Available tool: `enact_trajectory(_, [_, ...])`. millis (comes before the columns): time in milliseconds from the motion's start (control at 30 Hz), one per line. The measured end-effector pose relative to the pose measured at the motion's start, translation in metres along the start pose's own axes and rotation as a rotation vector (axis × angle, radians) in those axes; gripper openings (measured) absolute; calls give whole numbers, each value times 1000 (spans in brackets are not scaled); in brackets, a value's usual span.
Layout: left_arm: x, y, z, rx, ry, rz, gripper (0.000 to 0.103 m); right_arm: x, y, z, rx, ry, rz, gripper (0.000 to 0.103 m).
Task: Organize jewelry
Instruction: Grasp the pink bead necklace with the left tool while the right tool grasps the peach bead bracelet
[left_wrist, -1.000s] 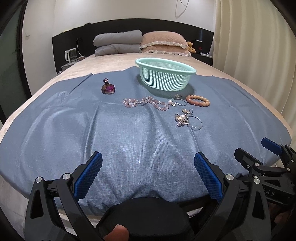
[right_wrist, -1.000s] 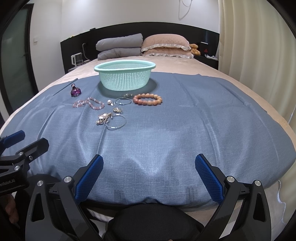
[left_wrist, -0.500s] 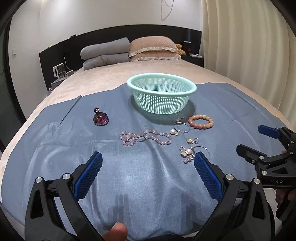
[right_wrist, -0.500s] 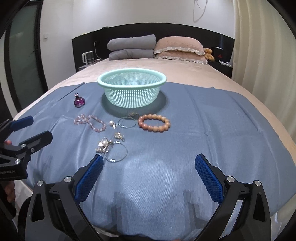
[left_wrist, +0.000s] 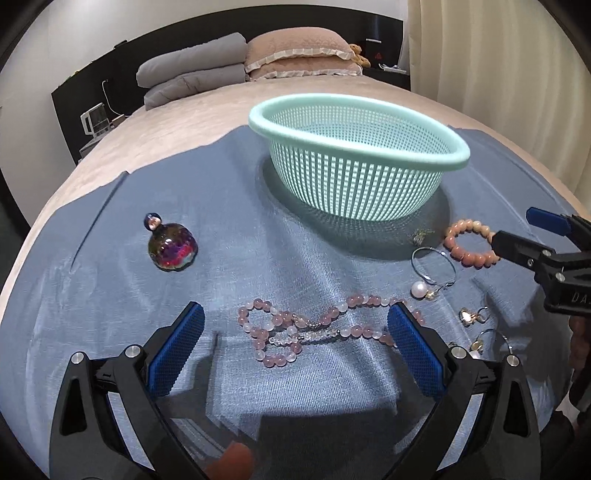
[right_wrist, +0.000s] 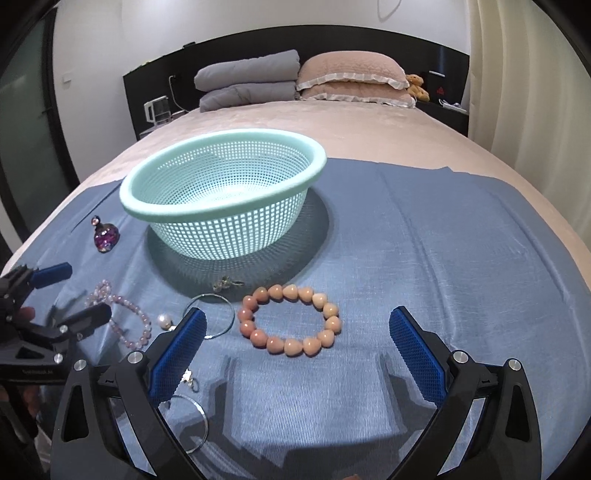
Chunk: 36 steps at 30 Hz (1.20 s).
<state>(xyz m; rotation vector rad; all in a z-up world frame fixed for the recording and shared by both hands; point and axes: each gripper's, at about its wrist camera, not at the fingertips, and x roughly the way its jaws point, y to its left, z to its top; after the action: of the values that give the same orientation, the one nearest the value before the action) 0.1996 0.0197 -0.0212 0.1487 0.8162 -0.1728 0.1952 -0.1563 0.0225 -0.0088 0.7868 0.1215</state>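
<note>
Low over the blue cloth (left_wrist: 110, 302), both grippers hovered with jaws spread wide: the left gripper (left_wrist: 295, 343) bracketed the pink bead necklace (left_wrist: 314, 328), the right gripper (right_wrist: 297, 345) faced the peach bracelet (right_wrist: 290, 320) near the basket (right_wrist: 221, 206).

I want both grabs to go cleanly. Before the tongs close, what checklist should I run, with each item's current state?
1. Left tongs open: ok.
2. Pink bead necklace between the left tongs' pads: ok.
3. Right tongs open: ok.
4. Peach bead bracelet between the right tongs' pads: ok.
5. Mint basket upright, nothing seen inside: ok.
6. Silver hoop clear of the right tongs' left pad: not ok, they overlap.
</note>
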Motion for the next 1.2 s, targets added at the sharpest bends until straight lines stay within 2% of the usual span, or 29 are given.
enact_trajectory(133, [17, 2, -6, -16, 8, -31, 97, 34, 1, -4, 10, 83, 9, 95])
enact_trajectory(200, [19, 3, -8, -27, -1, -49, 93, 44, 4, -8, 2, 112, -5, 95])
enact_trajectory(233, [17, 0, -9, -12, -7, -57, 84, 42, 6, -9, -6, 106, -17, 95])
enact_trajectory(267, [15, -4, -9, 1, -13, -72, 70, 42, 8, -9, -15, 110, -23, 93])
enact_trajectory(300, [12, -8, -10, 12, -18, -87, 62, 41, 10, -10, -20, 105, -22, 82])
enact_trajectory(333, [9, -12, -10, 24, -22, -96, 47, 37, 11, -11, -24, 93, -22, 69])
enact_trajectory(367, [8, -15, -10, 28, -24, -108, 32, 34, 12, -11, -24, 85, -25, 50])
enact_trajectory(400, [6, -16, -10, 17, -22, -117, 27, 32, 11, -11, -24, 81, -21, 30])
enact_trajectory(467, [2, -13, -10, -6, -16, -138, 15, 28, 10, -14, -24, 80, -10, 21])
enact_trajectory(700, [-25, -9, -12, -29, -2, -194, 12, 2, 3, -22, -1, 72, 13, 20])
enact_trajectory(767, [-38, -11, -15, -22, -8, -197, 12, -12, 3, -22, 6, 60, 35, 0])
enact_trajectory(1033, [-95, -12, -20, -32, -62, -209, 12, -62, 2, -15, 18, 4, 36, 1])
enact_trajectory(1133, [-113, -12, -18, -10, -86, -190, 12, -74, -1, -10, 18, -14, 40, 1])
enact_trajectory(1200, [-123, -9, -13, -5, -100, -182, 12, -75, -3, -7, 21, -21, 38, 4])
